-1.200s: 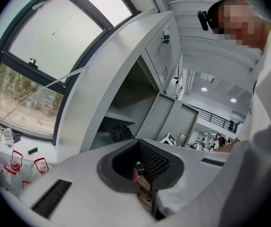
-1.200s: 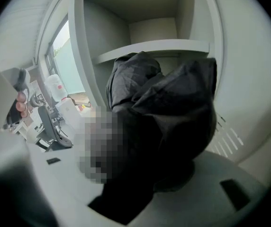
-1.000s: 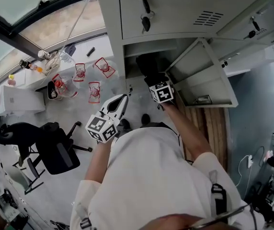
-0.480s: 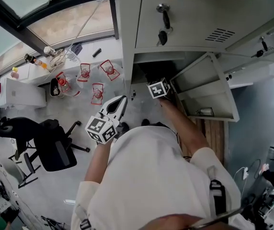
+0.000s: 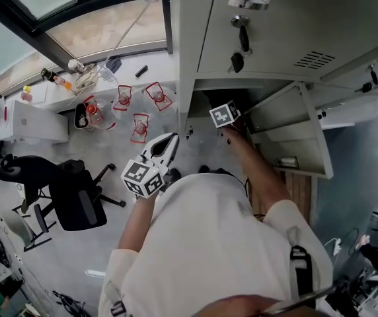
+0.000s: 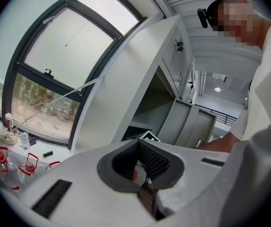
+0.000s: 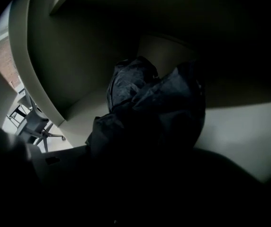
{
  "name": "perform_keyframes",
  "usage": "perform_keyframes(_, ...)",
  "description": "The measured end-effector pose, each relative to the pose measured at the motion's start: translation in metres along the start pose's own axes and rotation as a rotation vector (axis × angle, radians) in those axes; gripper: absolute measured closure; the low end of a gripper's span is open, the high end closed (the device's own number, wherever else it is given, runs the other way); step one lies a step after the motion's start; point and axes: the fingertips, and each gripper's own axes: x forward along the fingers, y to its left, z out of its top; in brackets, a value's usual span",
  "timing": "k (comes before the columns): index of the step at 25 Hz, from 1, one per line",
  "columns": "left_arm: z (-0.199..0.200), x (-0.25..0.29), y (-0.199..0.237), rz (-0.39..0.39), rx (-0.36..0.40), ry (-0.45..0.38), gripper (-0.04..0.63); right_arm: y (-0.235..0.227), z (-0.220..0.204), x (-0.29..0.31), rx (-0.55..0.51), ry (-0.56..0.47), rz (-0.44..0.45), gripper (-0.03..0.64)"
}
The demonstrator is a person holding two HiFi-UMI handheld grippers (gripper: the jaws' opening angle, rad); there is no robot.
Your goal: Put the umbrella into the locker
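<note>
Head view is filled mostly by the grey locker (image 5: 262, 25), whose lower compartment stands open below a shut upper door. That opening is bounded on the left by the locker's side wall. On the right it is bounded by the door (image 5: 295, 134), which is swung outward, and the right arm is passed between these two edges. Pale floor (image 5: 76, 263) lies free to the left of the locker, and a black chair (image 5: 70, 200) is seen well apart from the opening.

The umbrella (image 7: 154, 103) is seen in the right gripper view as a dark, crumpled, folded bundle of fabric inside the shadowed compartment. It is clamped by the right gripper (image 5: 225, 115), whose jaws have just been opening slightly. Fabric is bunched against the one jaw that can be made out.

The left gripper (image 5: 170, 141) is held level outside the locker, its jaws brought together on nothing. Keys (image 5: 239, 45) hang from the upper door's lock. Bottles (image 5: 139, 125) with red fittings stand near the window, their labels too small to be read. Black-and-white square markers are carried on both gripper cubes.
</note>
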Motion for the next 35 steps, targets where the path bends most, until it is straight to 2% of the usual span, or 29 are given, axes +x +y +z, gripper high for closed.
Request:
perform_keyframes(7, 0.000, 0.003, -0.002, -0.002, 0.008, -0.008, 0.592, -0.005, 0.007, 0.010, -0.085, 0.010, -0.041, 0.373)
perform_keyframes(14, -0.005, 0.014, -0.014, -0.038, 0.029, 0.010, 0.592, -0.013, 0.015, 0.018, -0.036, -0.012, -0.037, 0.356)
perform_keyframes(22, -0.011, 0.016, -0.012, -0.033, 0.039, 0.023, 0.592, -0.015, 0.020, 0.023, -0.046, -0.037, -0.043, 0.348)
perform_keyframes(29, -0.013, 0.016, -0.016, -0.031, 0.039, 0.019, 0.592, -0.020, 0.019, 0.018, -0.065, -0.081, -0.063, 0.263)
perform_keyframes(35, -0.016, 0.019, -0.024, -0.052, 0.043, 0.026, 0.592, -0.011, 0.019, 0.005, -0.116, -0.109, -0.054, 0.245)
